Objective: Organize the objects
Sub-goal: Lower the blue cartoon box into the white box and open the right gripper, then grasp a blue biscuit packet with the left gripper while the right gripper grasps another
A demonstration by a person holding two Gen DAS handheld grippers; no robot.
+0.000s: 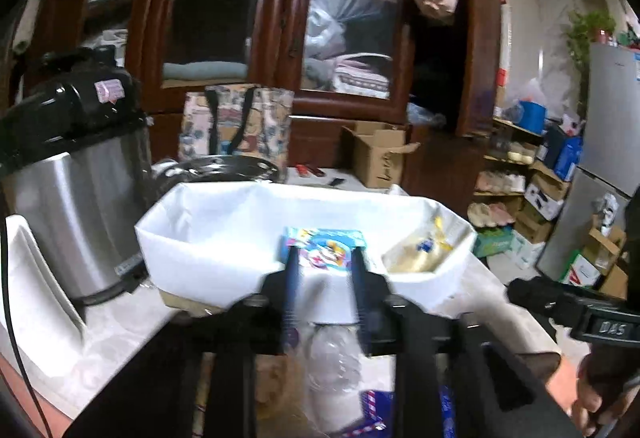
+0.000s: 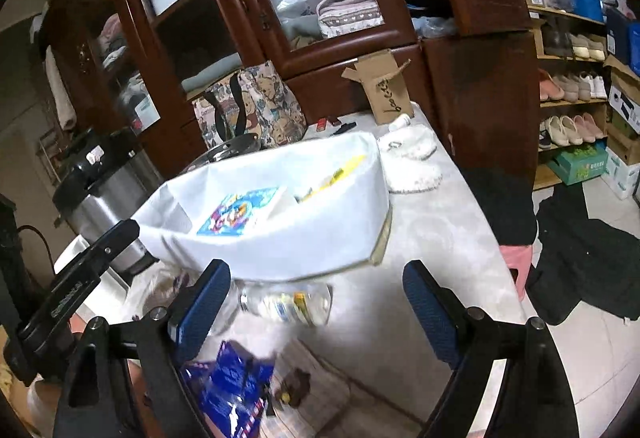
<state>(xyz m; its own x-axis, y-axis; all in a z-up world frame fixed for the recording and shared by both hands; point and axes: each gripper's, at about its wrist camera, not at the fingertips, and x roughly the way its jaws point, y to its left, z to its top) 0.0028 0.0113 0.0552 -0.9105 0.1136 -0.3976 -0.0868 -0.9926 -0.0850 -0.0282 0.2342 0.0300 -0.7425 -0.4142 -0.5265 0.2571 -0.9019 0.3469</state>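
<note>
A white fabric bin (image 1: 224,238) (image 2: 312,238) stands on the pale table. Inside it lie a colourful cartoon packet (image 1: 324,250) (image 2: 236,214) and a yellow packet (image 1: 420,250) (image 2: 332,174). My left gripper (image 1: 326,270) hovers at the bin's near wall, jaws narrow but apart, with nothing pinched between them. My right gripper (image 2: 316,298) is wide open above a clear plastic bottle (image 2: 288,304) (image 1: 332,354) lying on the table in front of the bin. A blue wrapper (image 2: 232,386) lies closer, under its left finger.
A steel water boiler (image 1: 72,198) stands left of the bin, a steel pot (image 1: 224,166) and patterned tote bag (image 1: 240,122) behind it. A cardboard box (image 2: 384,86) and white fluffy slippers (image 2: 412,162) sit at the back right. A pink stool (image 2: 516,258) stands past the table's right edge.
</note>
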